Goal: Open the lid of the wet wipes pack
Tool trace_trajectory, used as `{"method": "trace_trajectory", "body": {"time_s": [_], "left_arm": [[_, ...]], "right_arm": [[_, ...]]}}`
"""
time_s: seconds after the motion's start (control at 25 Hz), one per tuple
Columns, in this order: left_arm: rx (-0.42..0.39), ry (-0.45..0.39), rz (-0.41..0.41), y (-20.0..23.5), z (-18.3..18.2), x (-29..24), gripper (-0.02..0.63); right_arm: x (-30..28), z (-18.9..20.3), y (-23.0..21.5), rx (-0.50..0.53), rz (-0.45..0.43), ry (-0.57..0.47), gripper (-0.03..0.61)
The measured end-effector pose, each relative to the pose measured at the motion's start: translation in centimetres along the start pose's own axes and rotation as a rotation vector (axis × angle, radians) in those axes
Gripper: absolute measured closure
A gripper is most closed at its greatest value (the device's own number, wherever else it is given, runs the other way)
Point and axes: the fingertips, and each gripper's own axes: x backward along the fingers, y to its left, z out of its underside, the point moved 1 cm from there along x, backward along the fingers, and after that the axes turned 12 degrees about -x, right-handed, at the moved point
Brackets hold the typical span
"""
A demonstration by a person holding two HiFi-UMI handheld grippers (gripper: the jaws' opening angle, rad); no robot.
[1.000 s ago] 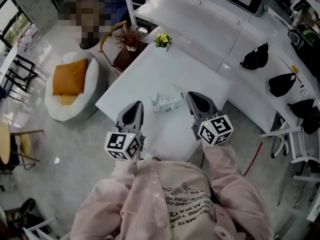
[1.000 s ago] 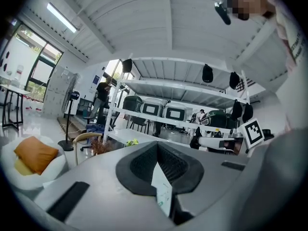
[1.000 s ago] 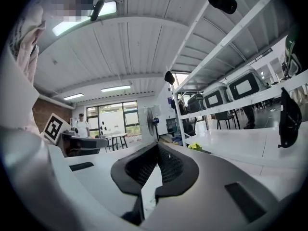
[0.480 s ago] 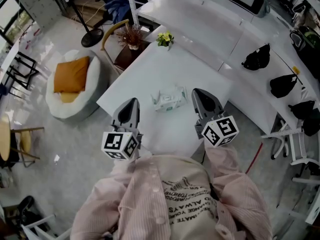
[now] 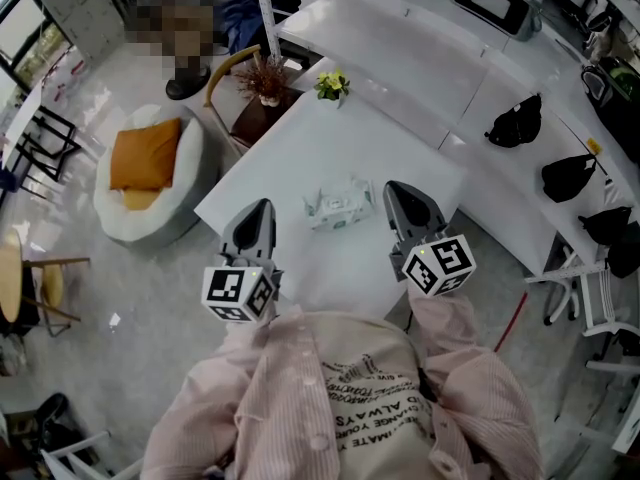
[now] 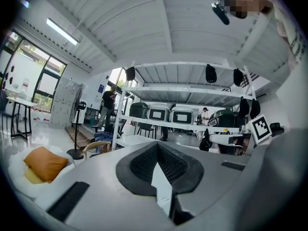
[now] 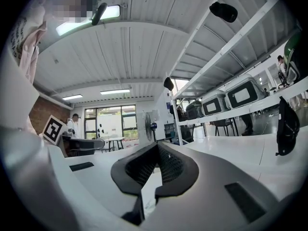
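Observation:
The wet wipes pack (image 5: pixel 338 206) is a small white packet lying flat in the middle of the white table (image 5: pixel 300 148), with its lid down. My left gripper (image 5: pixel 258 212) hovers level over the table's near edge, to the left of the pack and short of it. My right gripper (image 5: pixel 398 194) is held level just right of the pack, apart from it. In the left gripper view the left gripper (image 6: pixel 157 146) has its jaws together with nothing between them. The right gripper (image 7: pixel 157 146) looks the same in its own view. Neither gripper view shows the pack.
A small yellow-flowered plant (image 5: pixel 331 85) and a dried plant (image 5: pixel 265 76) stand at the table's far corner beside a wooden chair (image 5: pixel 228 73). A beanbag with an orange cushion (image 5: pixel 145 153) lies on the floor at left. Black bags (image 5: pixel 515 118) sit on the white counter at right.
Both grippers have stayed almost where they were, and the pack has not moved.

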Motion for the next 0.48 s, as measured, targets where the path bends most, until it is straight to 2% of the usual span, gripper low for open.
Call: {"method": "trace_trajectory", "body": {"time_s": [0.48], "left_arm": [[-0.018, 0.017, -0.007, 0.11, 0.52, -0.02, 0.614]], "right_arm": [[0.26, 0.27, -0.21, 0.026, 0.012, 0.001, 0.58]]}}
